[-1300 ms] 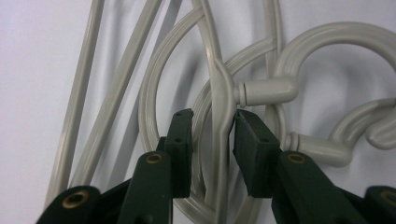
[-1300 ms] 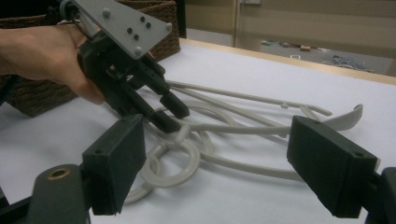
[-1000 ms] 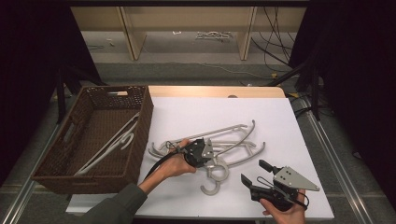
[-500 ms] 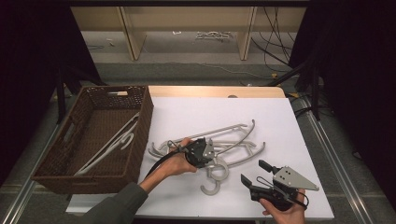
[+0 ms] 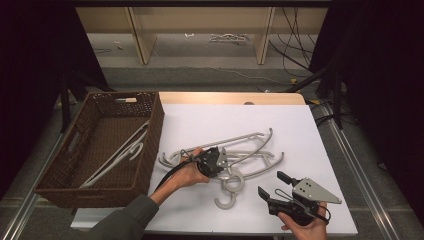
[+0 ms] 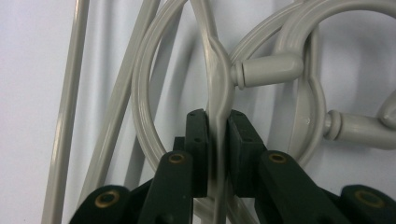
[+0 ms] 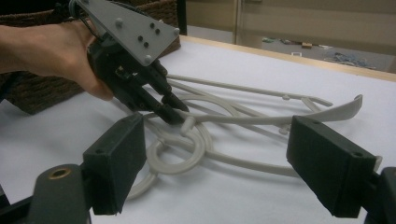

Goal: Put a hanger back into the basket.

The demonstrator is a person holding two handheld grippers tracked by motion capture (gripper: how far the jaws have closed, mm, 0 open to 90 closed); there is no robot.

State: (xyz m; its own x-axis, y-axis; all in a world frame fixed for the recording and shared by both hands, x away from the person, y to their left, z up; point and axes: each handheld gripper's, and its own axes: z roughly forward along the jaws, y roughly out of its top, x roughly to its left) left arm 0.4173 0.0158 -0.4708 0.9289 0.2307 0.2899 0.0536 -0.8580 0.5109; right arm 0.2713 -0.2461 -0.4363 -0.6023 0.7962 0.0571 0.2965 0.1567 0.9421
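Clamping a thin grey strip of a plastic hanger between its two black pads, the left gripper sits low over the white table with its jaws almost together, the strip pinched edge-on where the hanger's neck narrows; its jaws have just been closing again after a brief loosening, with that strip between them throughout. Just beyond the pads, in the left gripper view, the round hooks of the heaped hangers curl against each other, and two knobbed hook ends point sideways beside the held strip. Seen from the high view, the left gripper lies at the middle of the hanger pile, whose long arms fan away from it toward the far right, while one hook lies loose on the near side. Off to its left stands a brown wicker basket with another pale hanger lying inside. Nearer the person and to the right, the right gripper hovers apart from the pile, its jaws spread wide with nothing between them.
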